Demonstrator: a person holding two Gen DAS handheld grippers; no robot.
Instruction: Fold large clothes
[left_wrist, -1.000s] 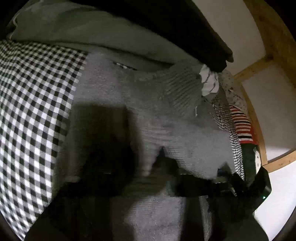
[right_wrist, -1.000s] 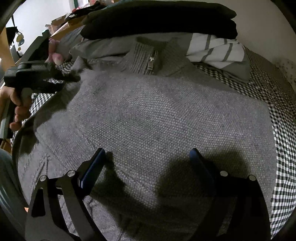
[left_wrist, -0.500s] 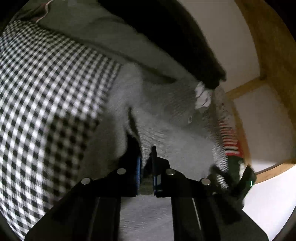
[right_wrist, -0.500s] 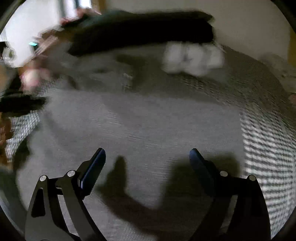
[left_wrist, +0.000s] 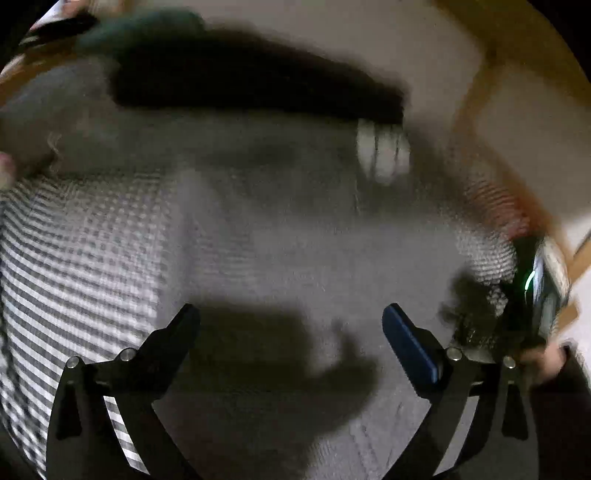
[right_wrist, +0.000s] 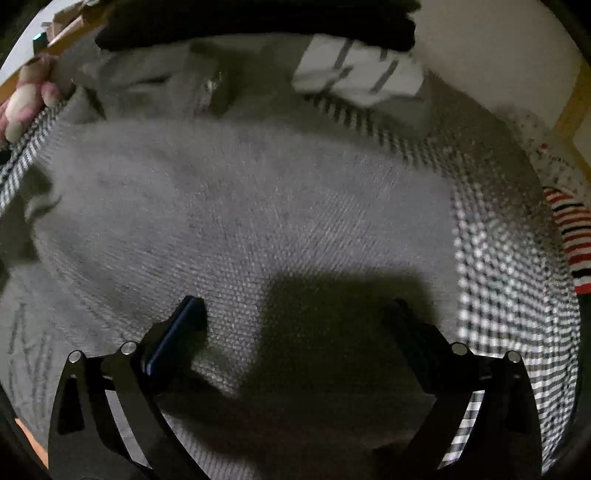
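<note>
sweater (right_wrist: 240, 206): grey knit, spread flat on the checked sheet (right_wrist: 498, 295); fills the middle of both views; zip collar (right_wrist: 212, 86) at its far end, blurred.
sweater in left view (left_wrist: 280, 236): same grey knit, heavy motion blur, sheet (left_wrist: 74, 251) showing along its left side.
left claw (left_wrist: 290, 321): jaws opening, now spread wide, nothing between them; hangs over the sweater, shadow on the knit below.
right claw (right_wrist: 295, 314): jaws opening, spread wide, nothing gripped; tips over the sweater's near part, right tip close to the sweater's right edge by the sheet. Cannot tell if the tips touch the knit.
dark pile (right_wrist: 258, 22): black folded clothes at the far edge of the bed, beyond the collar.
striped cloth (right_wrist: 358, 74): white with grey stripes, just under the dark pile, far right of the sweater.
red-striped cloth (right_wrist: 569, 229): right edge of the bed, apart from the sweater.
hand (right_wrist: 26, 96): fingers at far left edge, by the sweater's far left corner.
</note>
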